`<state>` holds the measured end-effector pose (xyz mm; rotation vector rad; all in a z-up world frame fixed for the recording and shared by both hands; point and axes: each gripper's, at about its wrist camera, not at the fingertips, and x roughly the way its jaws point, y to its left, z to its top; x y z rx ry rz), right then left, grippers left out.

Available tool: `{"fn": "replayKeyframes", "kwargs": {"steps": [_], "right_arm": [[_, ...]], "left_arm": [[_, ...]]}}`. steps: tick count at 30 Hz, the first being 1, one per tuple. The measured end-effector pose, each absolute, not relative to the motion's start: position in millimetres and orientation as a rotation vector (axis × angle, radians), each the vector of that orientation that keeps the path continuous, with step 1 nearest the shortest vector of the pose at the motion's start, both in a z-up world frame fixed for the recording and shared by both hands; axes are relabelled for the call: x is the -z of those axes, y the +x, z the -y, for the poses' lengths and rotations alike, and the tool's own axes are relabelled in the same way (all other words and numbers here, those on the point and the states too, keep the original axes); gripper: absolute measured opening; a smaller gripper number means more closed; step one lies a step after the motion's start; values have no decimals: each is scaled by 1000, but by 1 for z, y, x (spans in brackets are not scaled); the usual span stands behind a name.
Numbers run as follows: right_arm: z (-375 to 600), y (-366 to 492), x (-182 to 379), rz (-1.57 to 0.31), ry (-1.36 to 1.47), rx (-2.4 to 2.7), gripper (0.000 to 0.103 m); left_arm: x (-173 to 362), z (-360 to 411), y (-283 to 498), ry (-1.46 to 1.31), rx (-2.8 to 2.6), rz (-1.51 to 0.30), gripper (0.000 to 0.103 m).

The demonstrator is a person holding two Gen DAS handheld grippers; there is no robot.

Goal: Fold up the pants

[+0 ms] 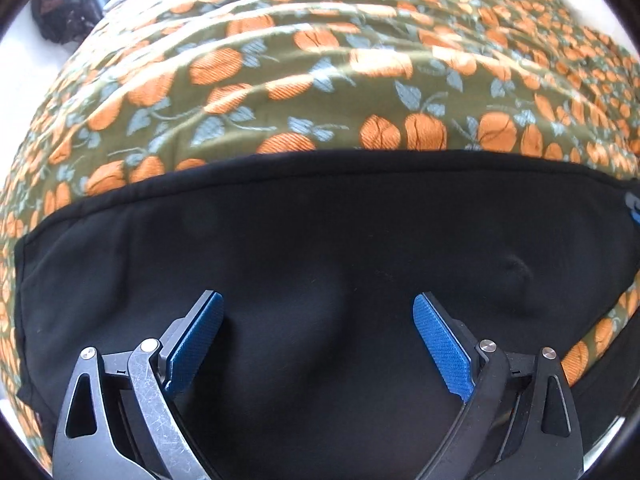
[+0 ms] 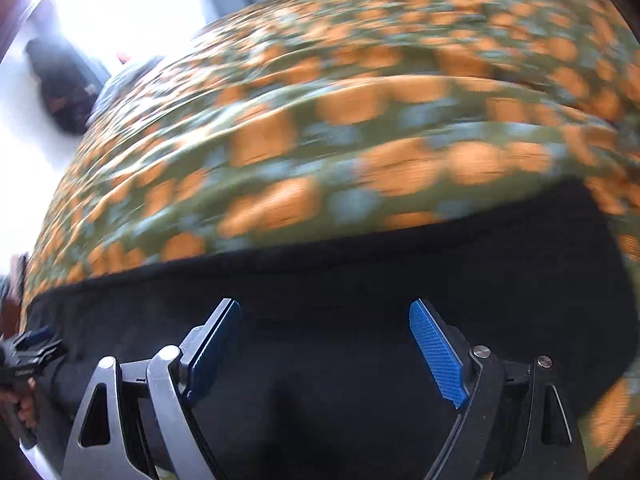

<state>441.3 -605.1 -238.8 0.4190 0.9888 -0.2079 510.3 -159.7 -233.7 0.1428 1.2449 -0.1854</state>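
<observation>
While both cameras look down, the black pants (image 1: 320, 220) fill the lower half of each frame, lying flat under and beyond the fingers. The floral sheet (image 1: 320, 80) takes the upper half; a dark bag (image 1: 64, 12) sits upper left. Nothing blocks access. Left gripper (image 1: 318, 336) wide, empty; right gripper (image 2: 324, 340) wide, empty, its view blurred.
</observation>
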Motion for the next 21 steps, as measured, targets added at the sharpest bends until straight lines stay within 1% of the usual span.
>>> {"fn": "replayKeyframes", "kwargs": {"steps": [2, 4, 5, 6, 7, 9, 12, 15, 17, 20, 21], "right_arm": [[630, 418, 226, -960, 407, 313, 86], [641, 388, 204, -883, 411, 335, 86], [641, 388, 204, -883, 411, 335, 86], [638, 373, 193, -851, 412, 317, 86], [615, 341, 175, -810, 409, 239, 86], [582, 315, 168, -815, 422, 136, 91], [513, 278, 179, -876, 454, -86, 91], [468, 258, 201, -958, 420, -197, 91], [461, 246, 215, -992, 366, -161, 91], [501, 235, 232, -1027, 418, -25, 91], [501, 235, 232, -1027, 418, -25, 91]], "left_arm": [[214, 160, 497, 113, 214, -1190, 97], [195, 161, 474, 95, 257, -1136, 97], [187, 163, 459, 83, 283, -1113, 97], [180, 165, 442, 67, 313, -1097, 97], [177, 167, 429, 47, 344, -1092, 97], [178, 177, 399, 4, 421, -1108, 97], [197, 196, 361, -10, 505, -1163, 97], [225, 204, 338, 31, 492, -1228, 97], [234, 193, 329, 43, 451, -1250, 97], [233, 170, 325, 72, 400, -1240, 97], [233, 161, 327, 74, 383, -1238, 97]]}}
